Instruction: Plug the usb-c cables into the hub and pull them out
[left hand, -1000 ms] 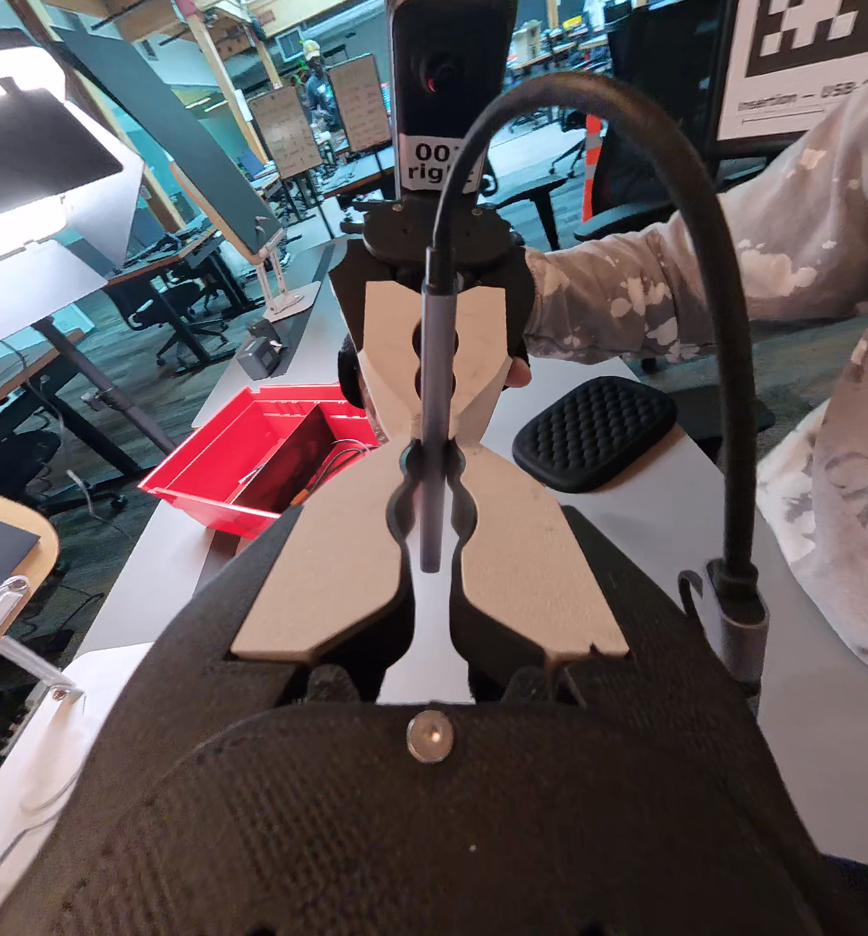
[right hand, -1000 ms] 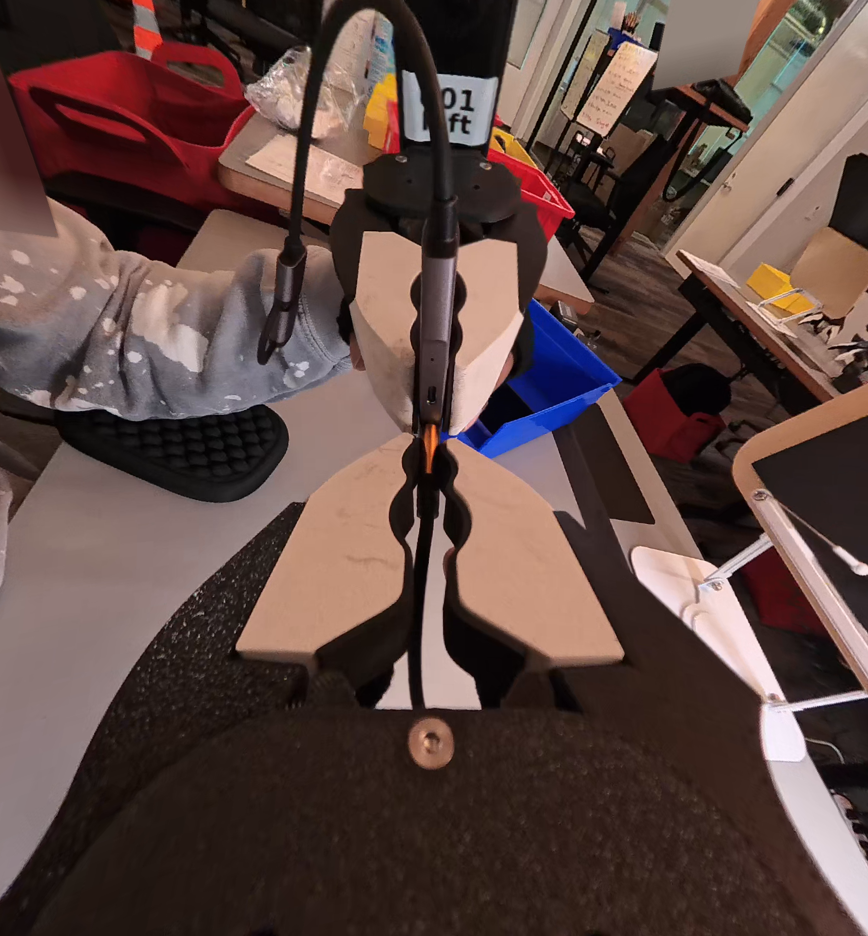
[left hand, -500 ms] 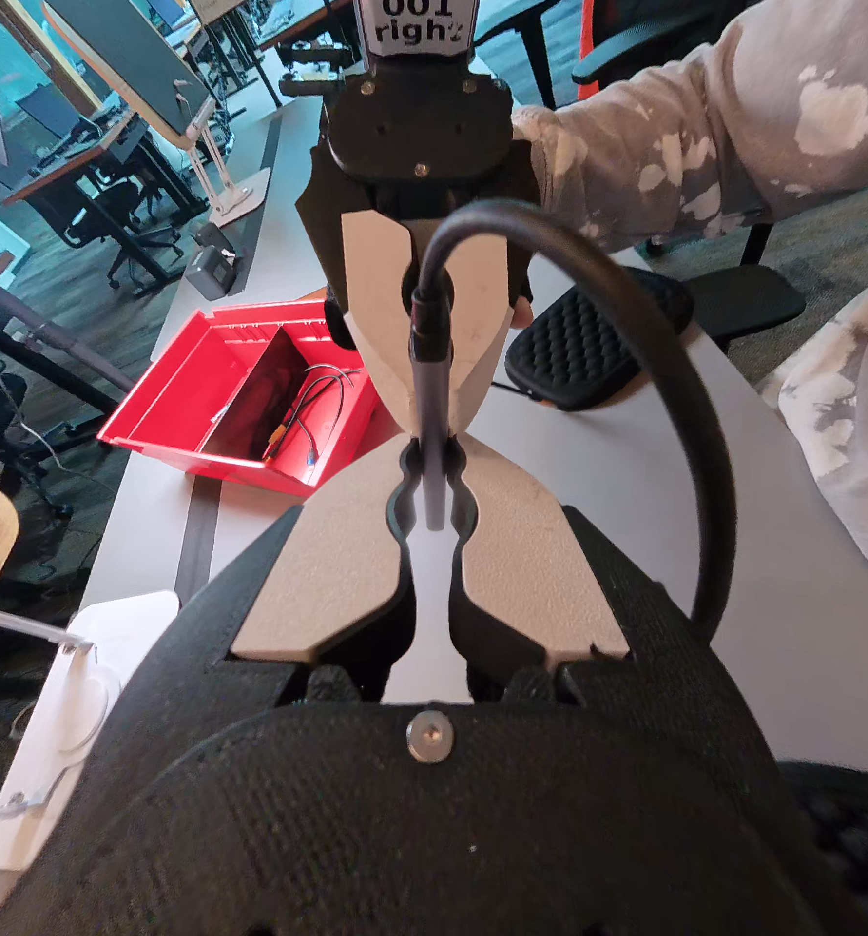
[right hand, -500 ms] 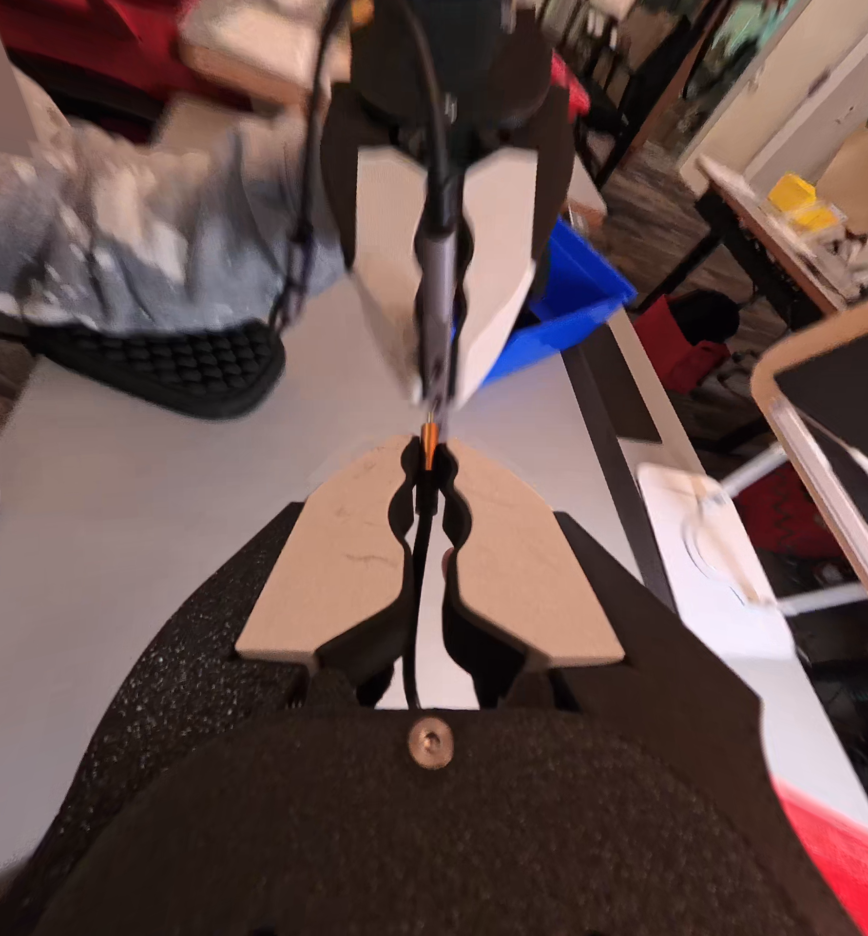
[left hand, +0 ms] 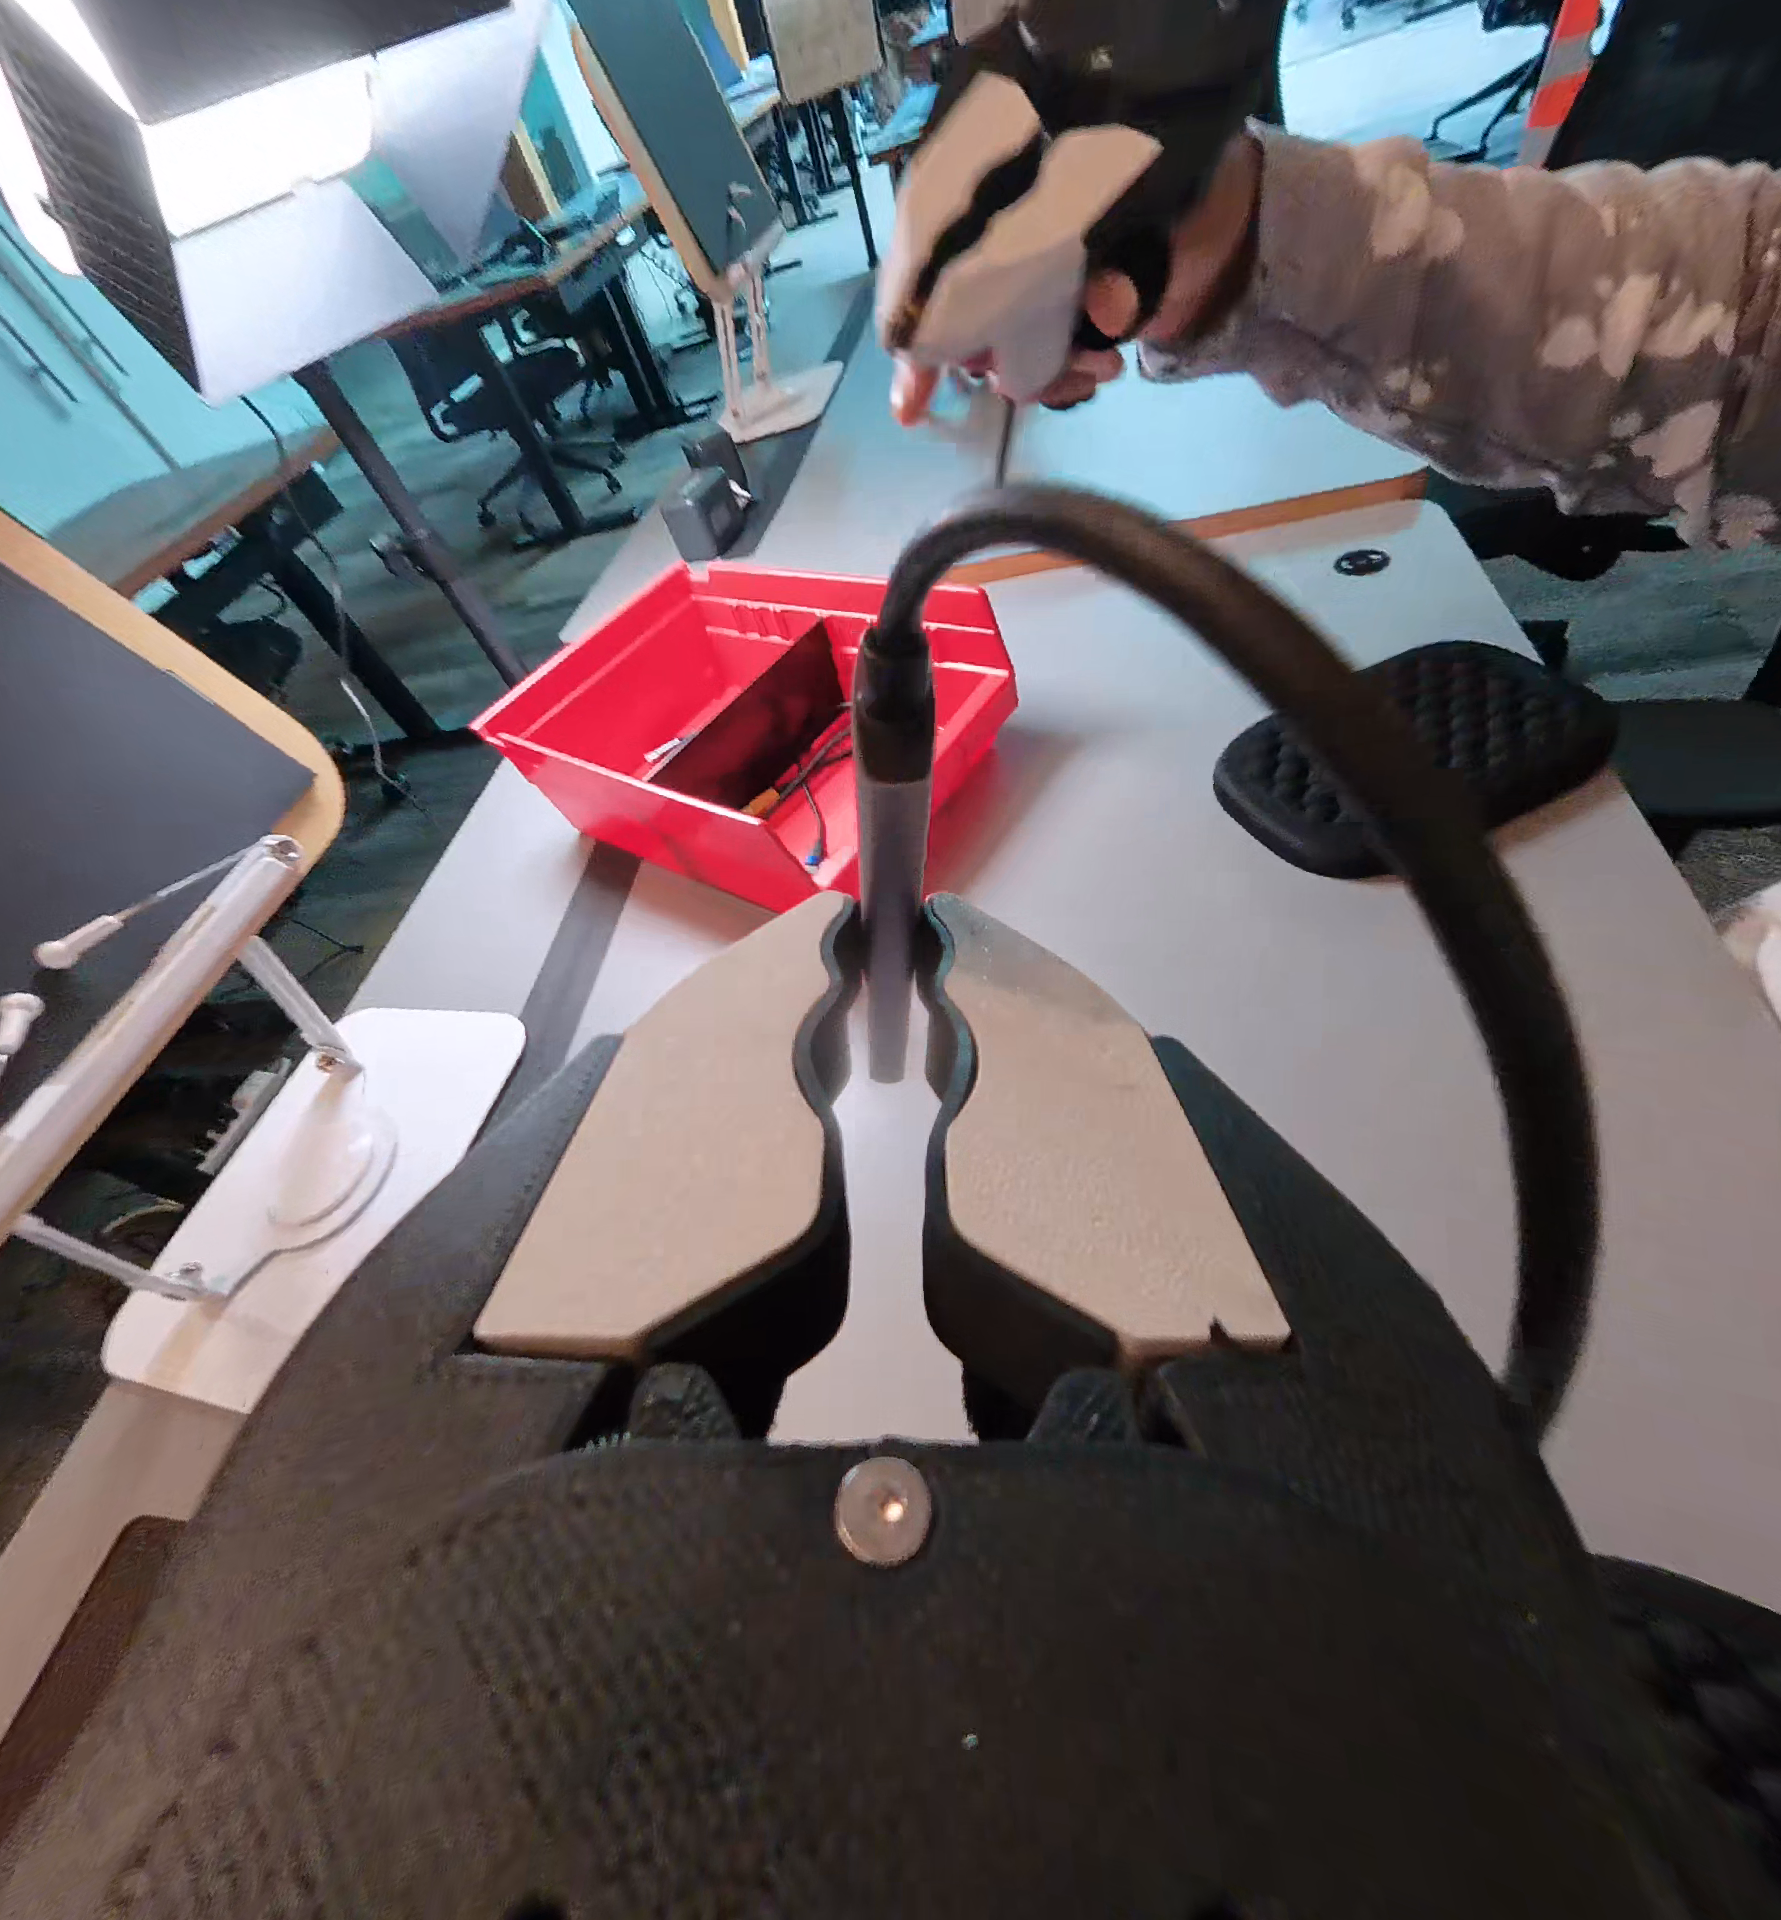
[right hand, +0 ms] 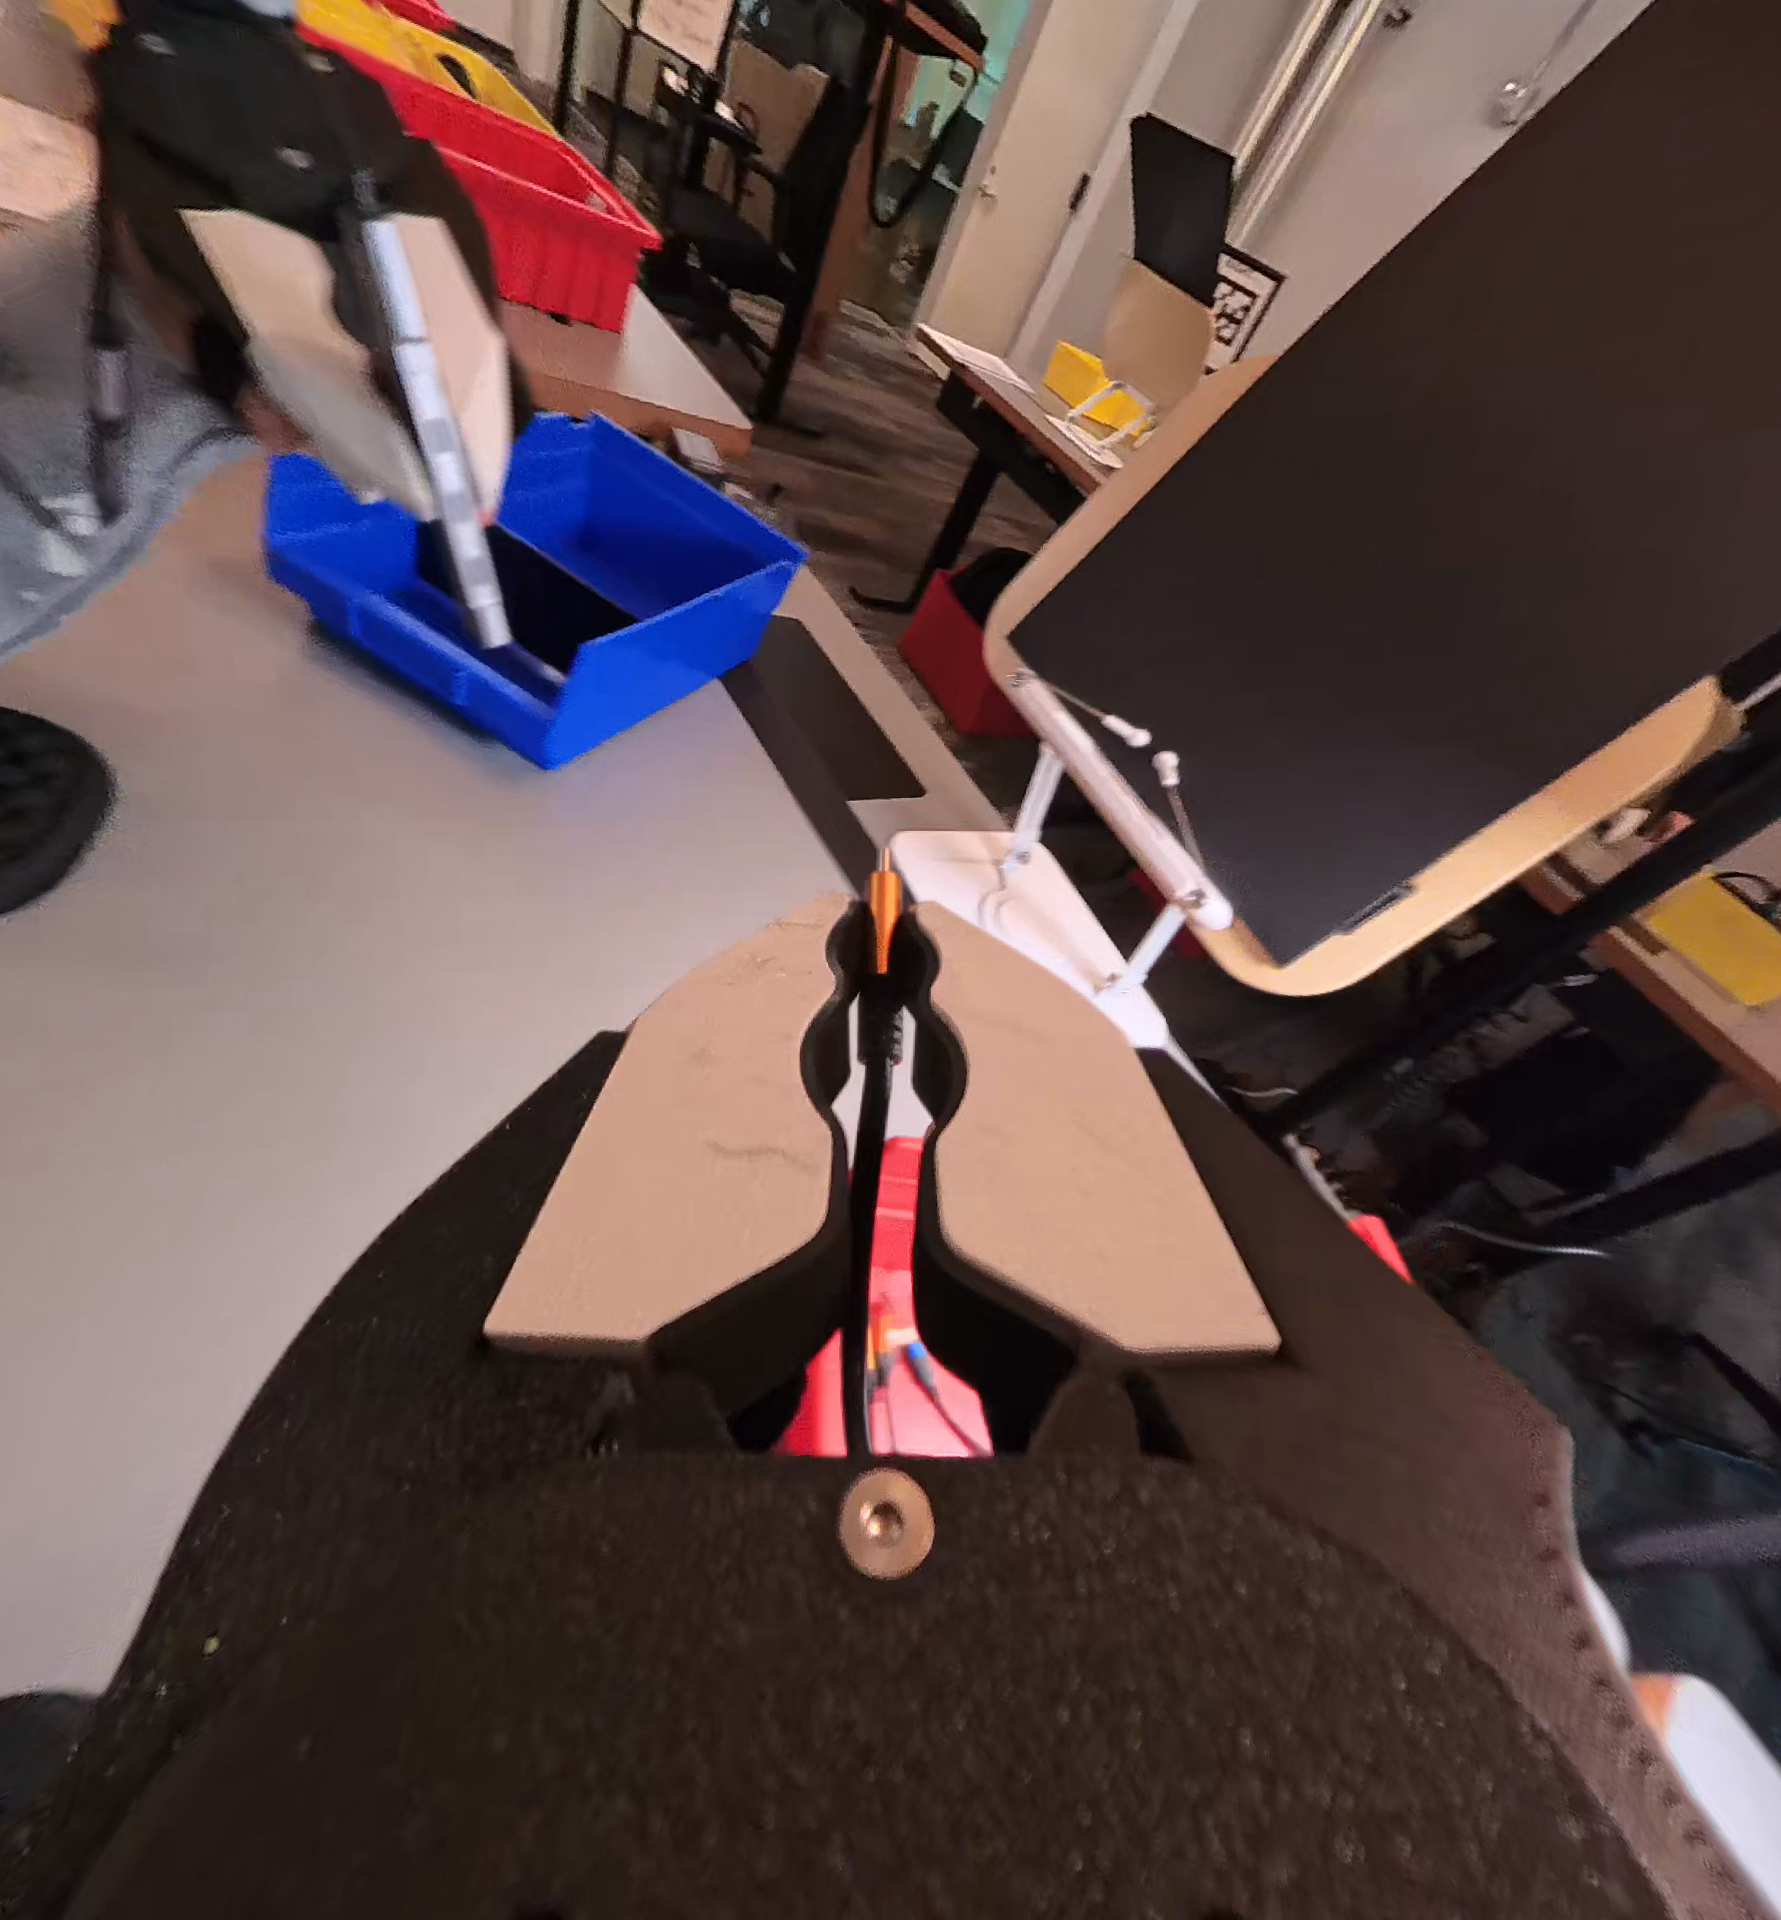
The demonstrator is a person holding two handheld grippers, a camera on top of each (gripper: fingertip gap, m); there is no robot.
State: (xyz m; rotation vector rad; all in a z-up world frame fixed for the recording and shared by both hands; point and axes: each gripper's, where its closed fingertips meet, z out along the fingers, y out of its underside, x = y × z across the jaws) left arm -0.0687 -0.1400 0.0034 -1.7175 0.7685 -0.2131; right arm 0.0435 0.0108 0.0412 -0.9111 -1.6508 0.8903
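The left tool (left hand: pixel 886 997) is clamped on the grey hub (left hand: pixel 884 914), whose long axis runs toward twelve o'clock. The right tool (right hand: pixel 884 971) is clamped on the orange-tipped usb-c cable (right hand: pixel 880 914), plug pointing to twelve. From the right tool, the hub (right hand: pixel 429 416) lies well apart at ten o'clock over the blue bin (right hand: pixel 657 623), unplugged. Rejoining them likely means swinging the plug onto the hub's axis.
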